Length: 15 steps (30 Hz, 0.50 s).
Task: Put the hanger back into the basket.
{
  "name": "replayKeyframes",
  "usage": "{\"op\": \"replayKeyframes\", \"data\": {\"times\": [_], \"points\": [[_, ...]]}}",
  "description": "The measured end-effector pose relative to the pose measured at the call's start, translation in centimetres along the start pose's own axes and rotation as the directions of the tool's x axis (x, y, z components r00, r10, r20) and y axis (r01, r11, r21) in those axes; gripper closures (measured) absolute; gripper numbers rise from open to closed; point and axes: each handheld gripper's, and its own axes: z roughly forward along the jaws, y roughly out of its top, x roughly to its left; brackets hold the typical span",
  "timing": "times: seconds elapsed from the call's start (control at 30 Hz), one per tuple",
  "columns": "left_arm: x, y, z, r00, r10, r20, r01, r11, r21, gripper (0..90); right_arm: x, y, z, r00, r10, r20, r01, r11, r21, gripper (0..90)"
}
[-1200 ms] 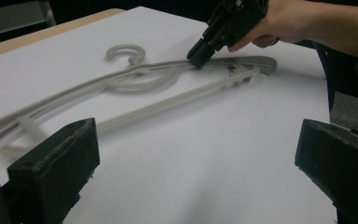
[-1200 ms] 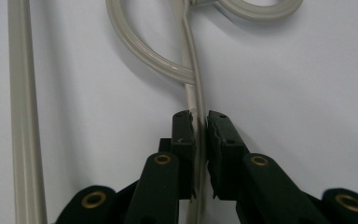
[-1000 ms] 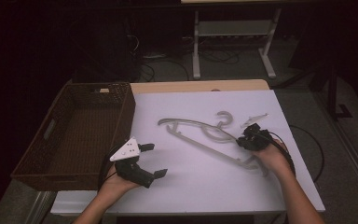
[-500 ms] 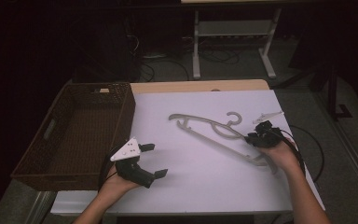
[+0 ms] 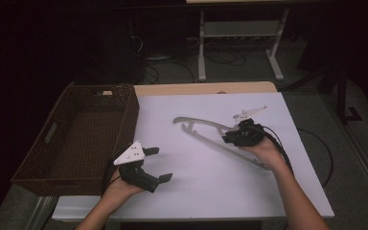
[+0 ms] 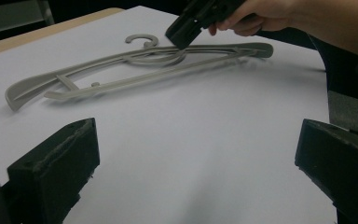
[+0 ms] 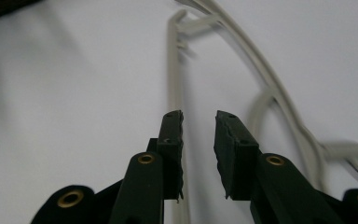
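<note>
A pale grey plastic clothes hanger (image 5: 211, 136) lies flat on the white sheet covering the table (image 5: 211, 191), right of a dark brown woven wicker basket (image 5: 76, 139) that sits at the table's left edge. The hanger's long axis runs diagonally, from its end nearest the basket, off toward the far side, down to the near right, with its hook (image 6: 142, 41) pointing away from the person. The right gripper (image 5: 232, 138) sits over the hanger's middle, close to the hook, and is plainly the nearer of the two. In the right gripper view its jaws stand a narrow gap apart, gripping nothing, with the hanger's straight lower bar (image 7: 175, 79) running lengthwise just beside and partly beneath one jaw, not between them. Whether the jaw touches the bar cannot be told. The left gripper (image 5: 155, 165) rests well apart from the hanger, on the side toward the basket and nearer the person, its jaws spread wide and empty, aimed across bare sheet at the hanger. Any grasp looks likely to fall to the right gripper, which would need a small sideways shift to straddle the bar.
</note>
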Motion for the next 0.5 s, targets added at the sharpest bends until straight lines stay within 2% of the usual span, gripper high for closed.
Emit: {"op": "replayKeyframes", "data": {"times": [0.07, 0.2, 0.5], "points": [[0.0, 0.0, 0.0, 1.0000, 0.003, 0.000, -0.003, 1.0000, 0.001, 0.0, 0.4, 0.9, 1.2, 0.9995, -0.029, -0.012, 0.029, 1.000, 0.010, 71.2], [0.0, 0.0, 0.0, 1.0000, 0.002, 0.004, -0.002, 1.0000, 0.004, 0.0, 0.7, 2.1, 3.3, 0.9976, -0.057, -0.039, 0.057, 0.998, 0.016, 71.4], [0.0, -0.1, 0.1, 1.0000, 0.001, 0.003, -0.001, 1.0000, 0.007, 0.0, 0.8, 3.5, 6.8, 0.9958, -0.055, -0.073, 0.057, 0.998, 0.034, 71.4]]}}
